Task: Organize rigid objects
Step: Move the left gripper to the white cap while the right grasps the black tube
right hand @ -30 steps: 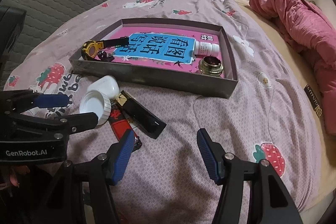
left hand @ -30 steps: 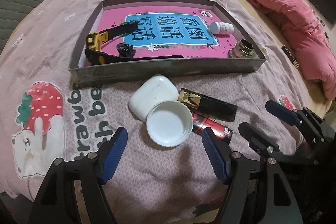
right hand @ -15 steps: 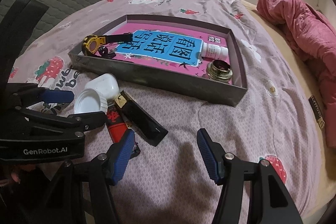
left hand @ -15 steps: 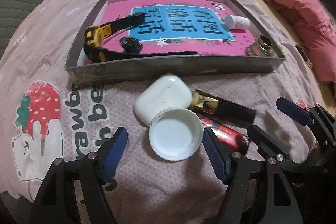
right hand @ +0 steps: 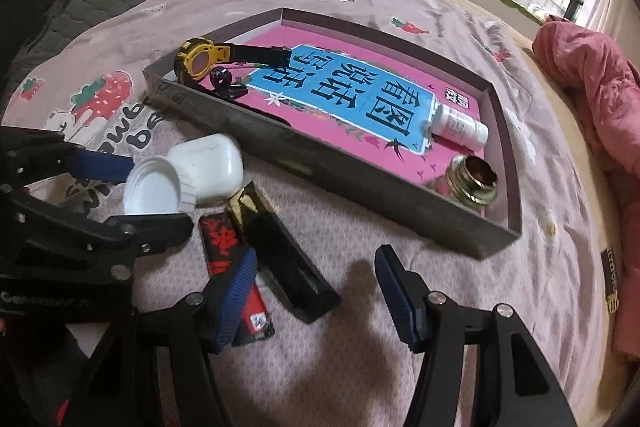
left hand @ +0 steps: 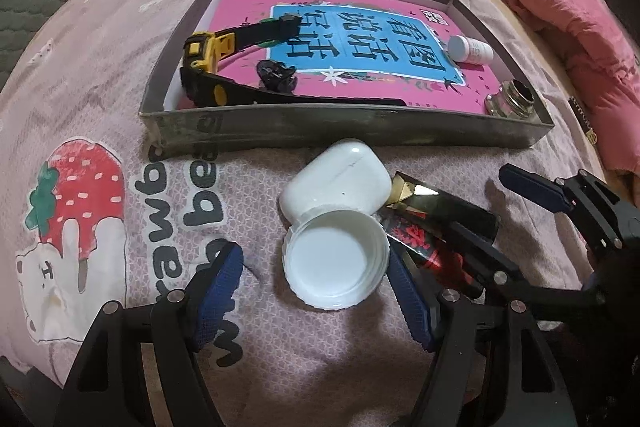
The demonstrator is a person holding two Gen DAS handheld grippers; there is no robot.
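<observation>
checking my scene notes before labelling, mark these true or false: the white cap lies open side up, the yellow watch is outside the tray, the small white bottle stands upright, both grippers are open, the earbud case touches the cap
1. The white cap lies open side up on the bedspread. True.
2. The yellow watch is outside the tray. False: it lies inside the tray, at one end.
3. The small white bottle stands upright. False: it lies on its side in the tray.
4. The left gripper and right gripper are both open. True: neither is closed on anything.
5. The white earbud case touches the cap. True: the cap's rim rests against it.
</observation>
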